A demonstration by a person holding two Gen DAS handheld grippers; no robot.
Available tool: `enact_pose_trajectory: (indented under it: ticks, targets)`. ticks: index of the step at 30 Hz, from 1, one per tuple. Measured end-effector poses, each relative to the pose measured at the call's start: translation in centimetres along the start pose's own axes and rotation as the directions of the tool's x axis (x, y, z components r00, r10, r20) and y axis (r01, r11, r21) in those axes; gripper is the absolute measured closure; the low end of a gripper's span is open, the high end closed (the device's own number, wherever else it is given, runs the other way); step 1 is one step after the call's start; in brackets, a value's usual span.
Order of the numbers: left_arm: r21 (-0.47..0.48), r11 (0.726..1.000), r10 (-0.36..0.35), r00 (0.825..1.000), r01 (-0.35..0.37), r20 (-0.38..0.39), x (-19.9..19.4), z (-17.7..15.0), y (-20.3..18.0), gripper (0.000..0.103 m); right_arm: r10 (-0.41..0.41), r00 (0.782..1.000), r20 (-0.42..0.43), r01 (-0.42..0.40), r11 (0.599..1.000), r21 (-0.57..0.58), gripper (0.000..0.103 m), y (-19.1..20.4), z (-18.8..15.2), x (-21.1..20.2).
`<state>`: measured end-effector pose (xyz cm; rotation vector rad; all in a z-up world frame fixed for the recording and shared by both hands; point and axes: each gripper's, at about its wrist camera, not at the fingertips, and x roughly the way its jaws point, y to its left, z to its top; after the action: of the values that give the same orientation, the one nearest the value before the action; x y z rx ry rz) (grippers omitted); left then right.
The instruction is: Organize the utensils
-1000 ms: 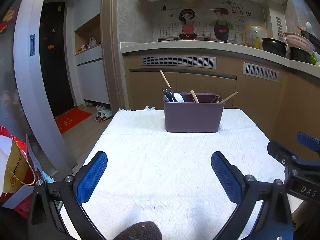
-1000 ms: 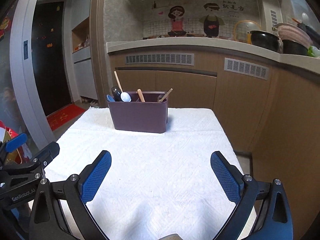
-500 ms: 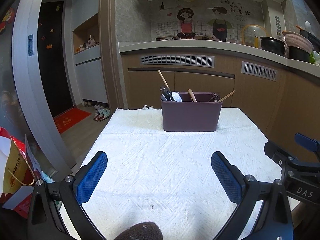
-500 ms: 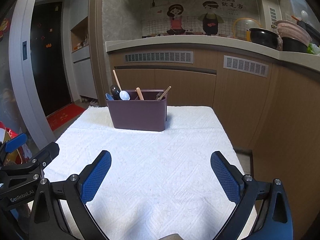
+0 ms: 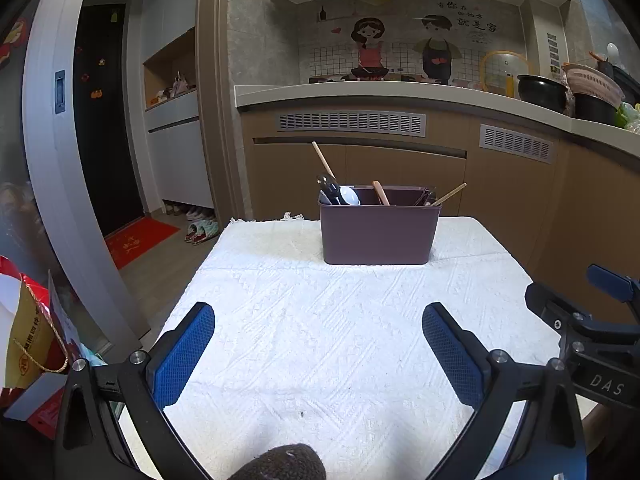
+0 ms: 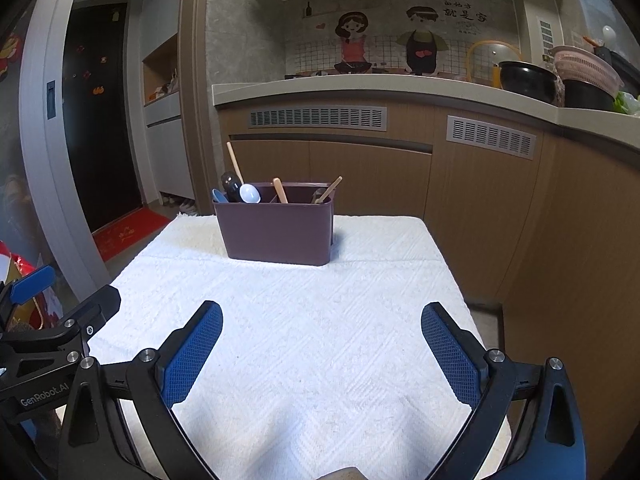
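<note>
A purple utensil caddy [image 5: 379, 233] [image 6: 276, 230] stands at the far end of a table under a white textured cloth [image 5: 320, 320] [image 6: 320, 312]. Spoons, a dark ladle [image 6: 231, 184] and wooden handles [image 5: 323, 160] stick out of its compartments. My left gripper [image 5: 318, 350] hovers open over the near part of the cloth, nothing between its blue pads. My right gripper [image 6: 320, 348] is open too and holds nothing. Each gripper shows at the edge of the other's view. No loose utensils lie on the cloth.
Behind the table runs a wooden kitchen counter [image 5: 400, 92] with pots and a pink basket [image 5: 592, 84] at the right. A dark door [image 5: 104, 112], a red mat [image 5: 136, 240] and shoes lie left. A red and yellow bag [image 5: 28, 340] sits by the table's left edge.
Both grippers have drawn back and risen slightly, so the caddy looks a little smaller and farther. Both stayed open and empty.
</note>
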<state>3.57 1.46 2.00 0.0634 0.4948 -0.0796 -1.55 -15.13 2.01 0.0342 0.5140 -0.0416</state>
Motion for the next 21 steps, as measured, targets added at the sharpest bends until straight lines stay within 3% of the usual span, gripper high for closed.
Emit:
enact_pose_trajectory:
  ticks: [21]
  targets:
    - [-0.002, 1.000, 0.000, 1.000, 0.000, 0.002, -0.07, 0.18, -0.07, 0.000, -0.001, 1.000, -0.001, 0.001, 1.000, 0.004, 0.004, 0.03, 0.06, -0.18]
